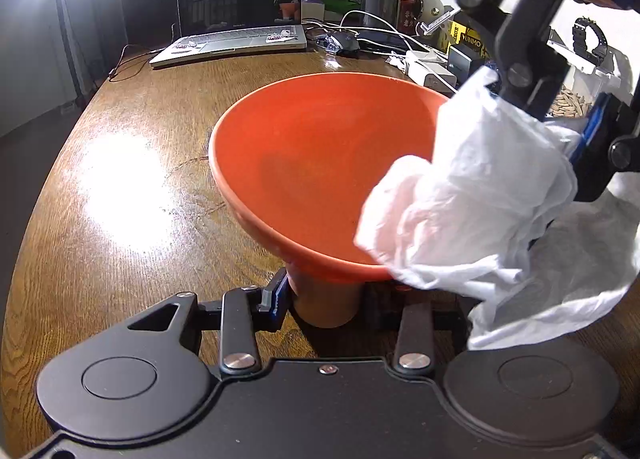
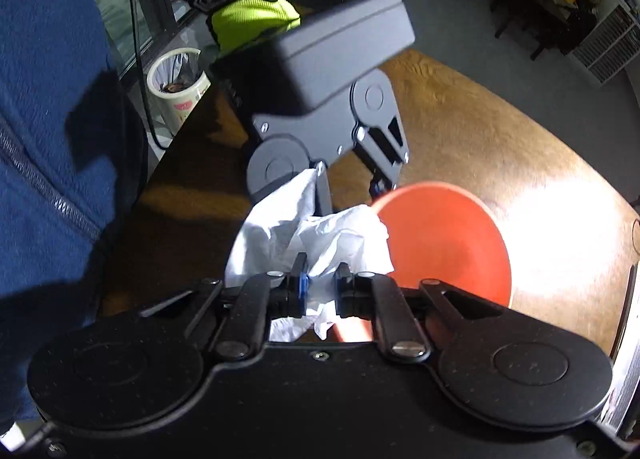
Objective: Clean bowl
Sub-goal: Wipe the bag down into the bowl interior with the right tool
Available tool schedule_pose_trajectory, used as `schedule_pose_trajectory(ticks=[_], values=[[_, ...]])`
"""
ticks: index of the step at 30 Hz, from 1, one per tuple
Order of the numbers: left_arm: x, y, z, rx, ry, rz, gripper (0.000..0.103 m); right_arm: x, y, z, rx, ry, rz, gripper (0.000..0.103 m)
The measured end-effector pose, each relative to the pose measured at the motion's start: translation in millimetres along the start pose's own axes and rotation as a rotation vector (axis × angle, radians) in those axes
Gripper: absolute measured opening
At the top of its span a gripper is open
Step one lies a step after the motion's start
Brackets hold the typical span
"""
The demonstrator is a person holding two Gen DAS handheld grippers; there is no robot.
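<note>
The tissue point(image 1: 472, 199) hides the bowl's point(image 1: 304, 163) near right rim. The bowl's foot covers the left gripper's point(image 1: 326, 299) right finger. In the right wrist view, tissue buries the right gripper's point(image 2: 320, 291) pads.

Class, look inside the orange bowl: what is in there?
The orange bowl looks bare inside. The white tissue, held by the right gripper, hangs over its near-right rim, hiding that part.
</note>
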State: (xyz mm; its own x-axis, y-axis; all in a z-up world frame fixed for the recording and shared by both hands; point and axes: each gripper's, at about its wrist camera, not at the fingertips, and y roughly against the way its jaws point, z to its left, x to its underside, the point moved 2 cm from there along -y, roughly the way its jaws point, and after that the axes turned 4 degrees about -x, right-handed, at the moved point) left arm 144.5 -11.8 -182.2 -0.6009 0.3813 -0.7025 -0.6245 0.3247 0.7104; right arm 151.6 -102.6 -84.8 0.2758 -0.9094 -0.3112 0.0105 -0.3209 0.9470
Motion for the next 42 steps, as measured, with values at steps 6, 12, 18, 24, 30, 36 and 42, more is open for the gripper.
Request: schedule_pose_trajectory(ticks=[6, 12, 18, 24, 30, 36, 42], values=[[1.3, 0.6, 0.6, 0.0, 0.009, -0.006, 0.038, -27.9, -13.8, -43.3, 0.068, 0.026, -0.029, 0.013], [1.2, 0.7, 1.3, 0.007, 0.002, -0.008, 0.038, -18.3, -16.0, -86.7, 0.165, -0.044, 0.001, 0.013], [4.5, 3.0, 0.8, 0.007, 0.006, -0.017, 0.038, 13.4, -11.1, -83.1, 0.169, -0.049, 0.098, 0.013], [3.1, 2.7, 2.5, 0.013, -0.003, -0.019, 0.038, 36.0, -30.1, -55.5, 0.132, 0.065, 0.229, 0.013], [1.8, 2.5, 2.1, 0.012, -0.003, -0.015, 0.038, 20.7, -54.1, -32.2, 0.026, 0.082, 0.193, 0.013], [0.6, 2.0, 2.8, 0.013, -0.005, -0.013, 0.038, -7.4, -65.6, -39.2, 0.05, 0.06, 0.109, 0.013], [0.4, 1.5, 4.1, 0.013, 0.0, -0.017, 0.038, 6.5, -70.3, -67.1, 0.087, 0.025, 0.178, 0.013]])
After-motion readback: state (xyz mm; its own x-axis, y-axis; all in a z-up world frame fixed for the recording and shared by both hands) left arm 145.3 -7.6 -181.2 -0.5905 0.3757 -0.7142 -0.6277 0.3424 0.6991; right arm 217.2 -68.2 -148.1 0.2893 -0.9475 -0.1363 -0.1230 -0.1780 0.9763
